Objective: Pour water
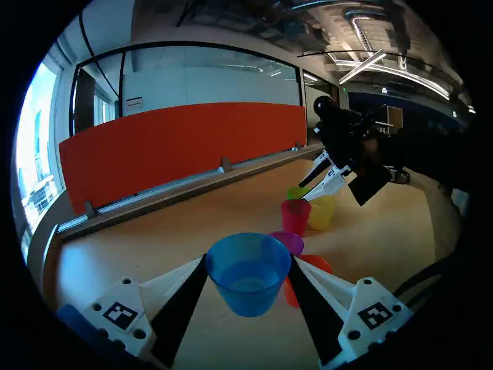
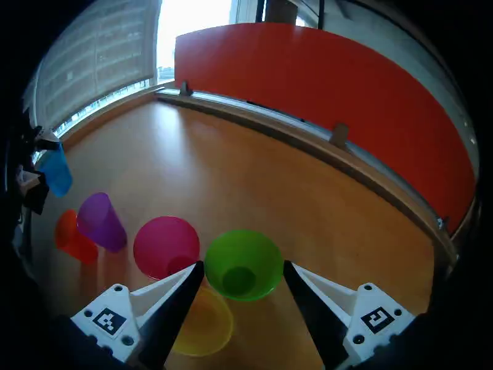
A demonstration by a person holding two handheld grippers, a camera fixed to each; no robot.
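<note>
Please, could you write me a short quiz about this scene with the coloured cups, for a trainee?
1. True or false: the left gripper holds a blue cup.
2. The cup in the right gripper is: A white, B green, C black.
3. How many cups stand on the table, in no gripper?
Key: 1 true; 2 B, the green cup; 3 four: pink cup, yellow cup, purple cup, orange cup.

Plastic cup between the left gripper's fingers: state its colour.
The plastic cup is translucent blue; it shows best in the left gripper view.
</note>
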